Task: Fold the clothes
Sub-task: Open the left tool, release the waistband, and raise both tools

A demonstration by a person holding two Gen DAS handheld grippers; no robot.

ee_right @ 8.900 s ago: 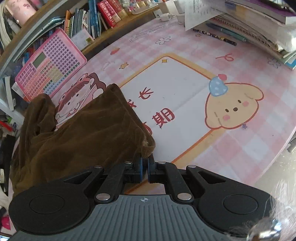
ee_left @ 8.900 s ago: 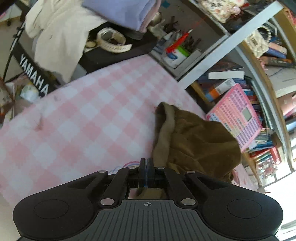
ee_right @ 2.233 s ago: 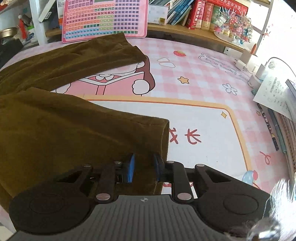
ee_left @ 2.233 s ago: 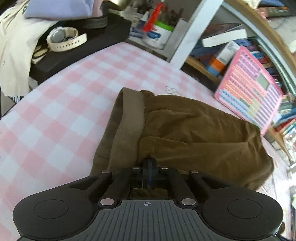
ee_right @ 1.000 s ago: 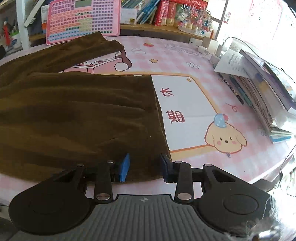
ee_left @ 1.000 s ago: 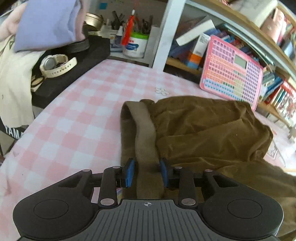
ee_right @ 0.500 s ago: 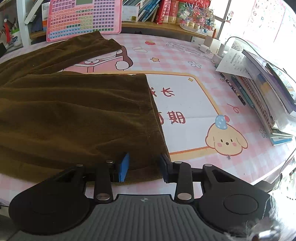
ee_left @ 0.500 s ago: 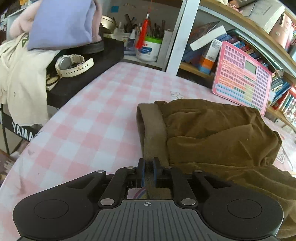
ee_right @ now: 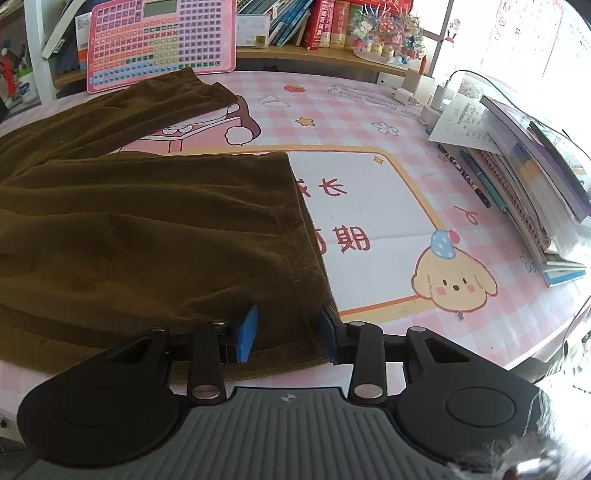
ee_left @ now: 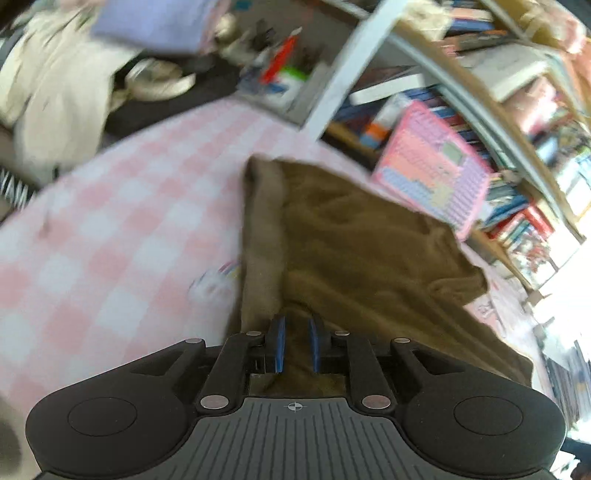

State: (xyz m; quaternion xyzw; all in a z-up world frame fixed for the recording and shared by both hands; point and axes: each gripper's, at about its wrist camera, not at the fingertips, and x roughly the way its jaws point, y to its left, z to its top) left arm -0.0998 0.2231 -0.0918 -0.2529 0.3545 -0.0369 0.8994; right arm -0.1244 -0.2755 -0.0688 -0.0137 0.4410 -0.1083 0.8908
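Brown corduroy trousers [ee_right: 147,221] lie spread on the pink checked table mat [ee_right: 388,206], both legs pointing right. My right gripper [ee_right: 288,328] is open, its blue pads on either side of the near leg's hem corner. In the left wrist view, which is blurred by motion, the waistband [ee_left: 262,229] runs away from my left gripper [ee_left: 294,343]. Its jaws stand slightly apart with waistband cloth [ee_left: 295,354] between them; whether they grip it I cannot tell.
A pink toy keyboard [ee_right: 159,40] leans on the bookshelf [ee_right: 314,26] behind the trousers. Stacked books and papers [ee_right: 524,170] lie on the right, with pens [ee_right: 469,177] beside them. In the left wrist view a black stand with cream clothes [ee_left: 55,92] lies beyond the table's far-left edge.
My left gripper's jaws, shut on the waistband half a second ago, now stand slightly apart, and its view has swung and blurred. My right gripper has stayed open over the hem.
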